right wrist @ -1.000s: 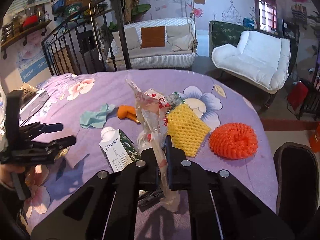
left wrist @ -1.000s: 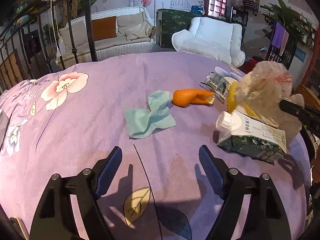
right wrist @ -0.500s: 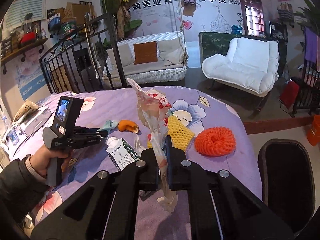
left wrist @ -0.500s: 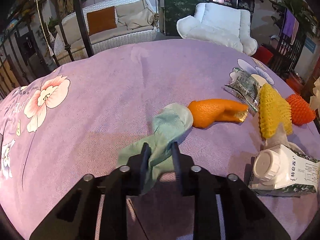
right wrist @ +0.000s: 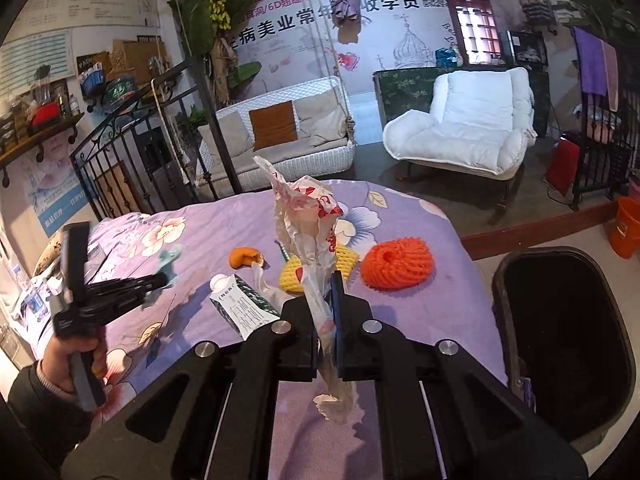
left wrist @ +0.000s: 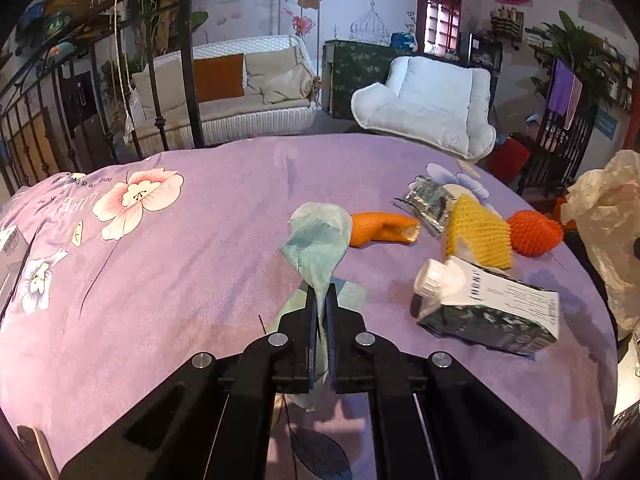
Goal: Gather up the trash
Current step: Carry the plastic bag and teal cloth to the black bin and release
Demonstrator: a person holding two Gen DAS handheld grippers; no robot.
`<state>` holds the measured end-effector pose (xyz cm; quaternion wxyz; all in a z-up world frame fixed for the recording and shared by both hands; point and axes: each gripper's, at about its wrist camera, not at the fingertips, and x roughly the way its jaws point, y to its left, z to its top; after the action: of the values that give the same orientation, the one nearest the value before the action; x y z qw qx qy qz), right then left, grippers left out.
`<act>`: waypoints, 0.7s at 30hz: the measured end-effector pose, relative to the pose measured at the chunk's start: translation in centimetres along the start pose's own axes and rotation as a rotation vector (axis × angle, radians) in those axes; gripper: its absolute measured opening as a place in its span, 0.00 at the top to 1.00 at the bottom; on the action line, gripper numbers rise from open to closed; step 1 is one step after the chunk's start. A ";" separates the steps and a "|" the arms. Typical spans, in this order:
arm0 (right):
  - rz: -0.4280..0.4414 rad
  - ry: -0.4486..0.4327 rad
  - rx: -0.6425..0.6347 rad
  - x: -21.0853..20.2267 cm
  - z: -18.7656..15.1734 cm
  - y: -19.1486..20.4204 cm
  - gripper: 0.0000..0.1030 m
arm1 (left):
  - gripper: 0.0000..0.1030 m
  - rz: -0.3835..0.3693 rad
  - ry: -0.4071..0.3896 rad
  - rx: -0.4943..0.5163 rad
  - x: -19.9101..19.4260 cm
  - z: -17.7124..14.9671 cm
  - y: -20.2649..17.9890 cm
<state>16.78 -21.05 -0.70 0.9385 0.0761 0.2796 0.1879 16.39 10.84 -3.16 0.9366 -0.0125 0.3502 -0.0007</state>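
Both tongs are clamped. Left gripper (left wrist: 320, 300) has its jaws together on a pale green tissue (left wrist: 318, 240), which stands up out of the fingers above the purple flowered bedspread (left wrist: 180, 280), clear of the cloth at its upper part. Right gripper (right wrist: 325, 292) is pinched on a crumpled clear plastic bag (right wrist: 308, 216) with red print; the bag rises above the fingers and a tail hangs below them.

Containers: a dark bin (right wrist: 568, 336) stands off the bedspread's right edge in the right wrist view; its inside is too dark to read. A green-and-white milk carton (left wrist: 488, 308) with a white cap lies on its side near the right edge.

Remaining trash on the bedspread, toward the right edge: orange peel (left wrist: 380, 228) just behind the tissue, a foil wrapper (left wrist: 428, 204), a yellow foam net (left wrist: 476, 232) and an orange foam net (left wrist: 534, 232) beside it.

Only the right wrist view shows the bin and the person's left hand (right wrist: 76, 356) in a dark sleeve, holding the left gripper over the left side. The left wrist view alone shows the foil wrapper clearly.
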 end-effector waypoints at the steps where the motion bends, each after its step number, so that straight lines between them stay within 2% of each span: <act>1: -0.006 -0.006 0.011 -0.4 -0.1 -0.5 0.93 | 0.95 -0.008 -0.012 0.004 -0.8 -0.3 -0.5; 4: -0.029 -0.024 0.034 -1.7 -0.5 -1.9 0.93 | 0.95 -0.042 -0.047 0.008 -2.8 -1.0 -2.2; 9: -0.087 -0.050 0.062 -3.7 -0.9 -4.5 0.93 | 0.95 -0.140 -0.074 0.010 -4.4 -1.3 -5.5; 21: -0.301 -0.060 0.150 -6.4 -2.3 -12.6 0.93 | 0.95 -0.391 -0.068 0.167 -4.6 -1.4 -16.2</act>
<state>14.52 -35.07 -2.58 0.9556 0.1085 0.2731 0.0214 12.14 -5.38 -0.82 0.9278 -0.0024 0.3078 -0.2109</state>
